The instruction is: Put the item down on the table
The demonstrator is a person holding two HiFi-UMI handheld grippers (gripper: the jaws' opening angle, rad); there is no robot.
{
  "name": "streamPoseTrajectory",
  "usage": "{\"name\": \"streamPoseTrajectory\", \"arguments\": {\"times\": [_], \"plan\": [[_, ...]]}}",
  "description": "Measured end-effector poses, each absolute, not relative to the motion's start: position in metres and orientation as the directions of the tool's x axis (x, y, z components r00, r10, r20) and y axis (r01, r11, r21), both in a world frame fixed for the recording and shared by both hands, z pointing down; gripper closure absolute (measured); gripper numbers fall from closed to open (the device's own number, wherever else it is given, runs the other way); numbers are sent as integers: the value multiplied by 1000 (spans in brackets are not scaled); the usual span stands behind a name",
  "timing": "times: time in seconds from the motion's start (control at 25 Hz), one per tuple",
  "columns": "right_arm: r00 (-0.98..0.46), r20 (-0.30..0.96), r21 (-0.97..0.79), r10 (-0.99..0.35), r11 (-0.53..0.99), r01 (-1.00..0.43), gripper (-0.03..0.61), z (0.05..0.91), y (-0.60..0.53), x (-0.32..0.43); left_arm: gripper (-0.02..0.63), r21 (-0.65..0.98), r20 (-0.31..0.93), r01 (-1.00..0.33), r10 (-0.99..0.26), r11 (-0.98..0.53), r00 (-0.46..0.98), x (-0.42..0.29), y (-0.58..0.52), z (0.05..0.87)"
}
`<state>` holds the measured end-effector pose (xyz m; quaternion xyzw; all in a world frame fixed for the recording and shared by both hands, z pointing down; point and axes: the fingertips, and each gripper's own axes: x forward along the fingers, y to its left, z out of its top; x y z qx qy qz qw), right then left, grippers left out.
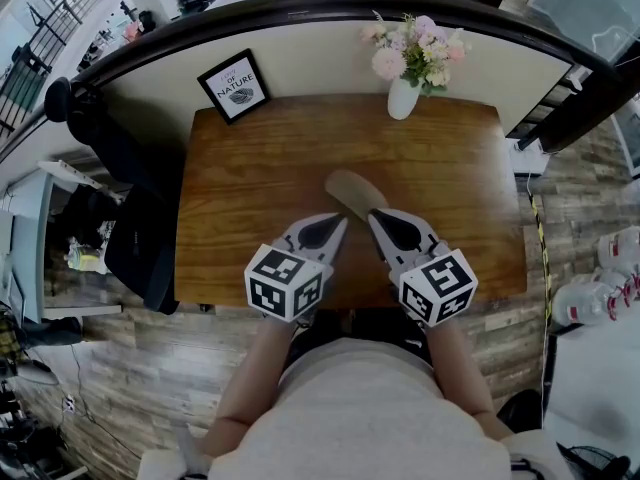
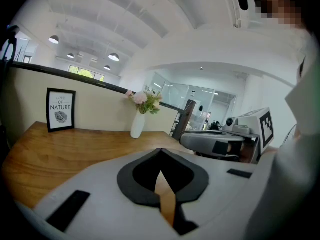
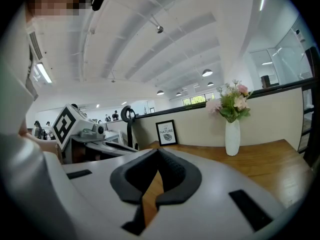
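Note:
A tan, oblong item (image 1: pixel 352 192) lies flat on the wooden table (image 1: pixel 250 188), just beyond both gripper tips. My left gripper (image 1: pixel 340 221) is near the item's left end, with its jaws shut and nothing between them. My right gripper (image 1: pixel 374 215) has its tip at the item's near right end and is also shut and empty. In the left gripper view the left gripper (image 2: pixel 160 152) has its jaws meeting at the tip, with only table wood showing behind. The right gripper (image 3: pixel 157 152) looks the same in its own view. The item is hidden in both gripper views.
A white vase of pink flowers (image 1: pixel 405 96) stands at the table's far edge, and a black-framed print (image 1: pixel 234 86) leans at the far left. A low wall with a dark rail (image 1: pixel 330 8) runs behind. A dark chair (image 1: pixel 140 238) sits left of the table.

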<state>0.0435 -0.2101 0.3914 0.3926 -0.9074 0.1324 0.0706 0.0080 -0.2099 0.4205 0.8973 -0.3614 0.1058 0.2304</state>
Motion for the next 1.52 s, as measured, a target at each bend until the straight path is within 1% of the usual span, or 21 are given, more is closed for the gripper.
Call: {"name": "streamPoseTrajectory", "arguments": {"times": [0.48,1.24,1.52], "plan": [[-679,237,-177,-694,657,-733,569,393,-209,44,600,331,367,-695,-592,-638,718,10,-208,425],[-663,280,-174,-694,643,-746,569,406,-204,45,600,331,381,-674,-559,-661,736,13,-205,431],[-659,274,-166,-700,641,-750,569,405,-205,45,600,335,383,-670,-554,-663,739,13,-204,433]]}}
